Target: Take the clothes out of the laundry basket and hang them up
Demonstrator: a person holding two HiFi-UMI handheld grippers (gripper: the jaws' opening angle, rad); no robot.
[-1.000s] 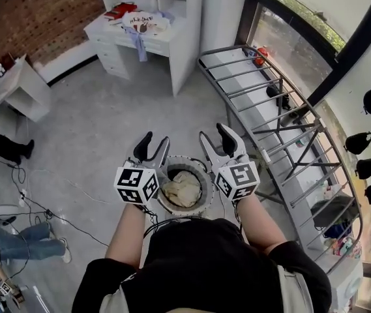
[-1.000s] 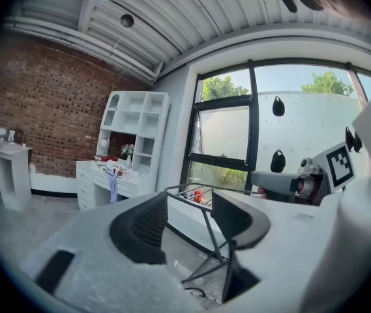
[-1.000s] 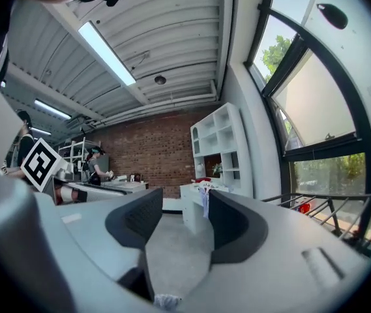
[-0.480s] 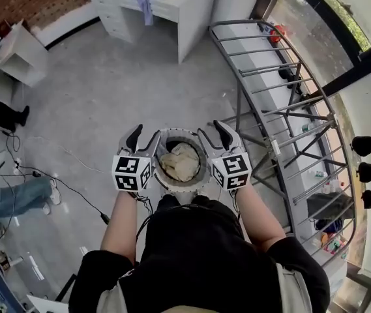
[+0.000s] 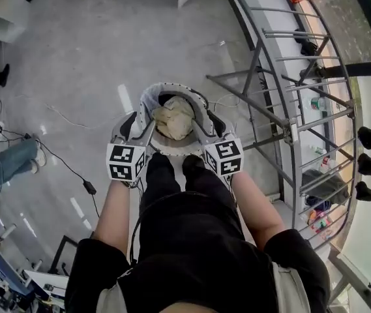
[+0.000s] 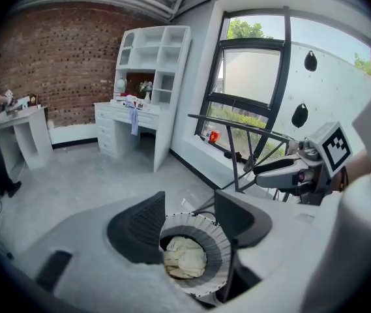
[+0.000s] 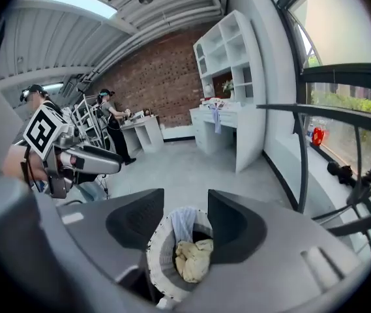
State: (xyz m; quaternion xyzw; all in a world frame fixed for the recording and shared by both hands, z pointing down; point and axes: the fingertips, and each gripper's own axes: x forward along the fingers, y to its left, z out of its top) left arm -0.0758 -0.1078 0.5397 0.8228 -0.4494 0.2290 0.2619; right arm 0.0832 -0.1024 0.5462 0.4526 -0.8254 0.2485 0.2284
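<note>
Your left gripper (image 5: 135, 128), jaws just opened wider, & right gripper (image 5: 208, 124) both gape empty, flanking the basket (image 5: 172, 87) rim, prob. to grab the cream garment (image 5: 173, 119) between them.

Both grippers lower than a second ago; left gripper (image 5: 135, 126) and right gripper (image 5: 210, 125) have dropped from above the laundry basket (image 5: 147, 95) to flank its rim, one on each side; tips now alongside the cream garment (image 5: 173, 119) in the head view; contact with the rim not clear. Left gripper's jaws have just been opening a little; nothing between them. Head view tipped further down; basket has slid up the frame and looks nearer; drying rack (image 5: 283, 90) swung toward the upper right; more of the person's own legs (image 5: 172, 178) shows between the marker cubes.
</note>
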